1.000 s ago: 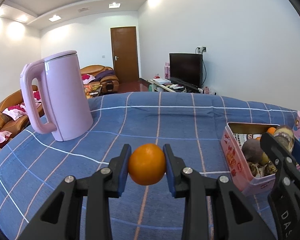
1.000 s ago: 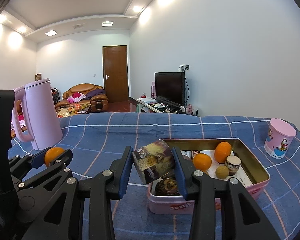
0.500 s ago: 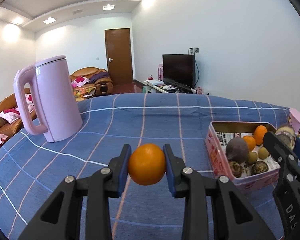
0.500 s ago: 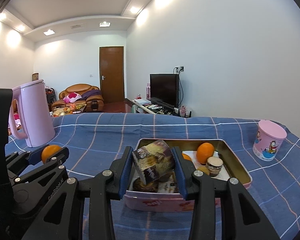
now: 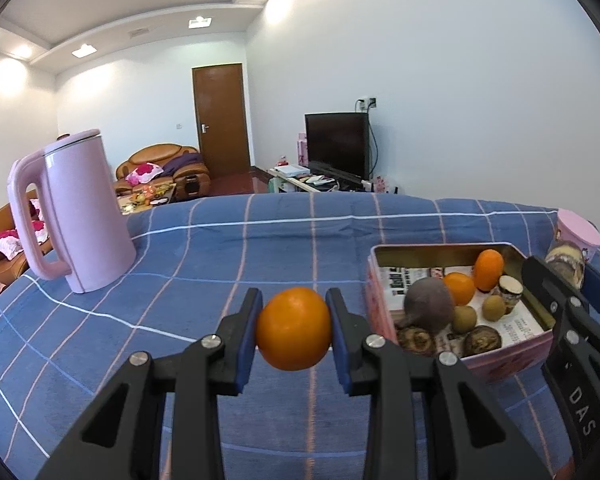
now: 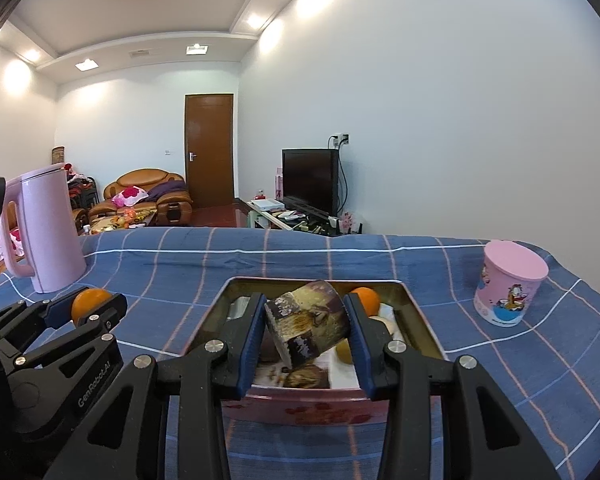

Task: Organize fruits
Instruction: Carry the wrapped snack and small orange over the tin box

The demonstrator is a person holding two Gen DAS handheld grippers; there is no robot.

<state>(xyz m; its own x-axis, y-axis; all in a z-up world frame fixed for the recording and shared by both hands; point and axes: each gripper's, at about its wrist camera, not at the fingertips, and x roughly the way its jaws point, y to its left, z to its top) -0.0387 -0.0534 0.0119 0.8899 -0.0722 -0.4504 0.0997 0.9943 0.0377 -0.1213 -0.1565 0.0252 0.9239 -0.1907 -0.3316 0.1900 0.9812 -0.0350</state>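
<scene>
My left gripper (image 5: 294,302) is shut on an orange (image 5: 294,332), held above the blue checked tablecloth, left of a pink tin (image 5: 440,246). The tin holds two oranges (image 5: 488,264), a dark purple fruit (image 5: 428,304) and several small brown fruits. My right gripper (image 6: 303,308) is shut on a mottled brown cylinder (image 6: 308,328), tilted, directly over the tin's (image 6: 300,402) near half. In the right wrist view, the left gripper (image 6: 88,308) with its orange (image 6: 86,300) is at the left. In the left wrist view, the right gripper (image 5: 568,272) is at the right edge.
A tall pink kettle (image 5: 76,220) stands on the table's left side. A pink lidded cup (image 6: 508,284) stands right of the tin. Open tablecloth lies between kettle and tin. Sofas, a door and a television are beyond the table's far edge.
Both grippers have moved right across the table with their loads. The tin has slid toward the middle of each view and now lies under the right gripper.
</scene>
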